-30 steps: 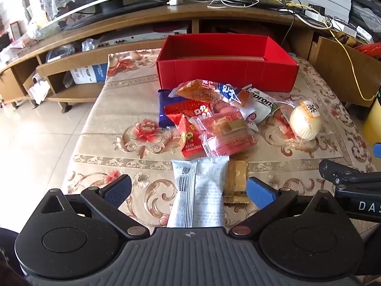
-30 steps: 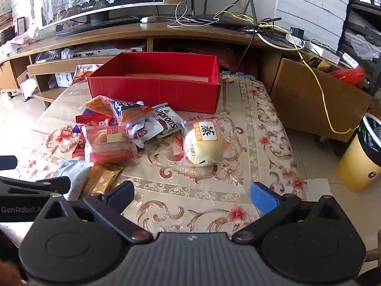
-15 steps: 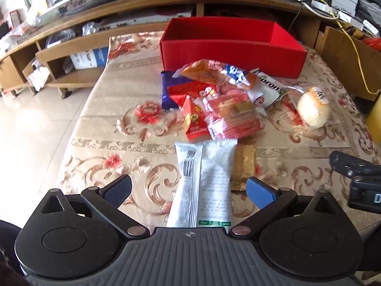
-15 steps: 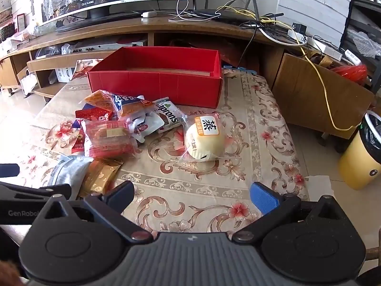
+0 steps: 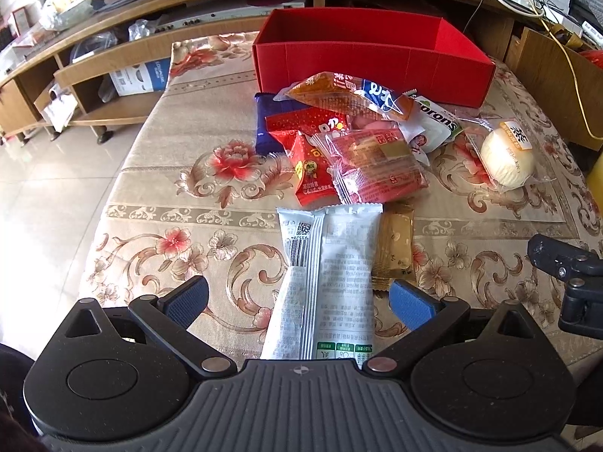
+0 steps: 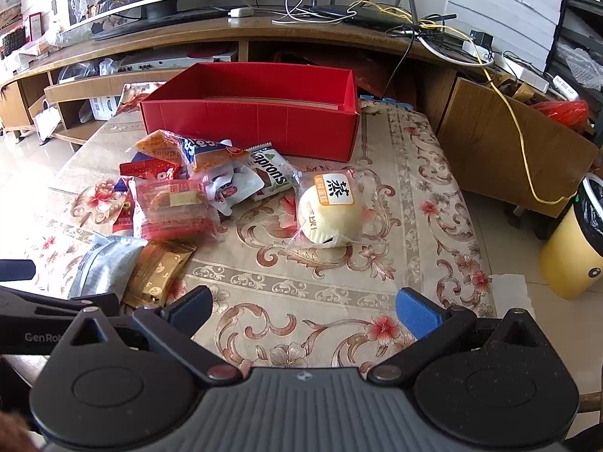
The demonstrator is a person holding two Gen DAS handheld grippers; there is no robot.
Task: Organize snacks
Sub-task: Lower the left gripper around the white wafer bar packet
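A pile of snack packets (image 5: 354, 128) lies on the floral tablecloth in front of an empty red box (image 5: 371, 56). My left gripper (image 5: 297, 301) is open, its blue pads on either side of a long white packet (image 5: 331, 275), not touching it. A gold packet (image 5: 394, 248) lies beside the white one. My right gripper (image 6: 305, 310) is open and empty over bare cloth, short of a wrapped round cake (image 6: 331, 211). The pile (image 6: 181, 192), red box (image 6: 256, 113), white packet (image 6: 103, 267) and gold packet (image 6: 158, 271) also show in the right wrist view.
A wooden TV stand (image 6: 233, 34) with cables runs behind the table. A yellow bin (image 6: 573, 241) stands on the floor at right. The table's left edge (image 5: 113, 188) drops to a tiled floor. The other gripper (image 5: 565, 275) shows at right.
My left gripper has moved forward and lower, so the white packet now lies between its pads. My right gripper has moved slightly forward toward the round cake.
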